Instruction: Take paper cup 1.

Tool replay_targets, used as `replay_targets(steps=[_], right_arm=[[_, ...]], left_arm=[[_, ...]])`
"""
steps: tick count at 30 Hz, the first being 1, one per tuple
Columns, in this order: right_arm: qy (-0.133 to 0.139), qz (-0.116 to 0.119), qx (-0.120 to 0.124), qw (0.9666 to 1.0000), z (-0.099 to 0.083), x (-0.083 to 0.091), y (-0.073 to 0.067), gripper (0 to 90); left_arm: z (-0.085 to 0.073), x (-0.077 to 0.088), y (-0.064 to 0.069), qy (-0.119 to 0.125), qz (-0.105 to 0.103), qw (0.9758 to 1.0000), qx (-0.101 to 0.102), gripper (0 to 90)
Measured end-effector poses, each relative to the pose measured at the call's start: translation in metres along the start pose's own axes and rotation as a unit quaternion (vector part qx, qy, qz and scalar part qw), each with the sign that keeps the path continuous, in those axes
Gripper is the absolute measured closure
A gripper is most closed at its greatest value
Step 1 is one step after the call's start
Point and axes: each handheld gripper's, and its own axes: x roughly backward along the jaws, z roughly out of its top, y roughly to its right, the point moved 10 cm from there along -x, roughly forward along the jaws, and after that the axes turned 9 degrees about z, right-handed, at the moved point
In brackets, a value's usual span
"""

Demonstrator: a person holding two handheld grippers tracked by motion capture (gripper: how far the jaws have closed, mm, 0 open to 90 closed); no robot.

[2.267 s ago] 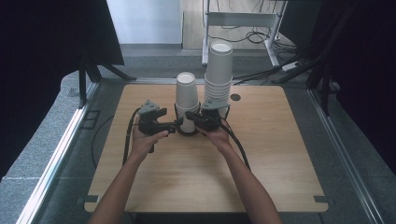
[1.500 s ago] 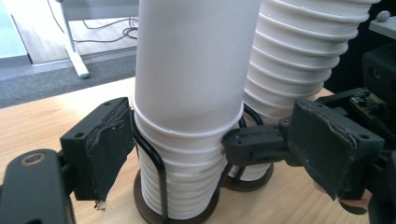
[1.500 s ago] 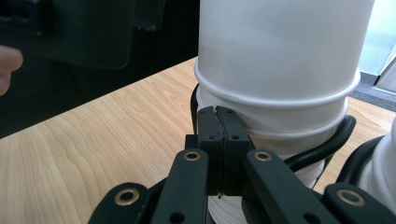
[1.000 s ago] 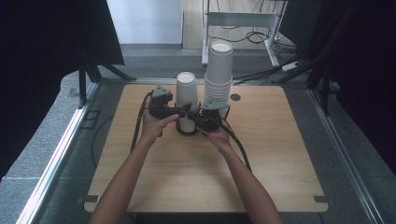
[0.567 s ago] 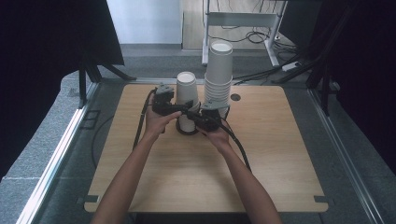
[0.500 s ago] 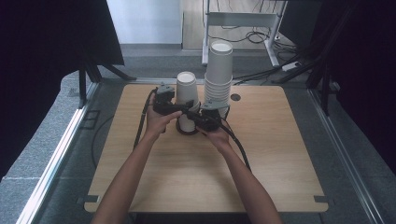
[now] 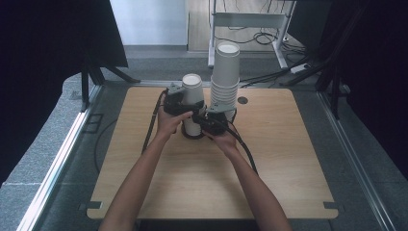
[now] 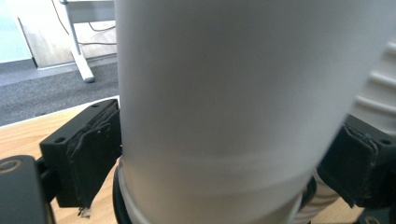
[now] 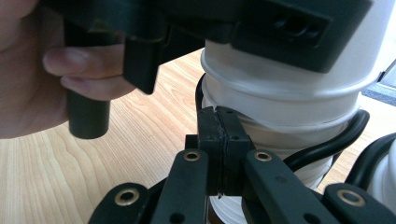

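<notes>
Presently: left gripper [image 7: 185,103] at frame centre, jaws just opened wide around short cup stack [image 7: 192,103], pads clear; right gripper [image 9: 217,140] pinched shut against stack's base. Advice: close squarely, lift straight.

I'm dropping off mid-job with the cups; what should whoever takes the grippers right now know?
Left gripper: jaws have just been opening; fingers flank the top cup of the short stack, grip not closed.
Right gripper: shut, against that stack's lower rims.
Tall stack: beside it on the table.
Done: both grippers placed.
Left to do: probably close on the top cup and lift it off.
</notes>
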Motion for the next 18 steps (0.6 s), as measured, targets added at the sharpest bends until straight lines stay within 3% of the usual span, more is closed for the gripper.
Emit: replay_targets(steps=[12,18], right_arm=[[-0.001,-0.001,0.000,1.0000,0.0002,0.0010,0.0012,88.9],[-0.002,0.000,-0.003,1.0000,-0.0010,0.0005,0.0022,88.9]], left_arm=[[0.0017,-0.0025,0.0009,0.009,0.005,0.9999,-0.010,11.2],[0.0069,-0.0020,0.0004,0.022,0.003,0.9998,0.000,11.4]])
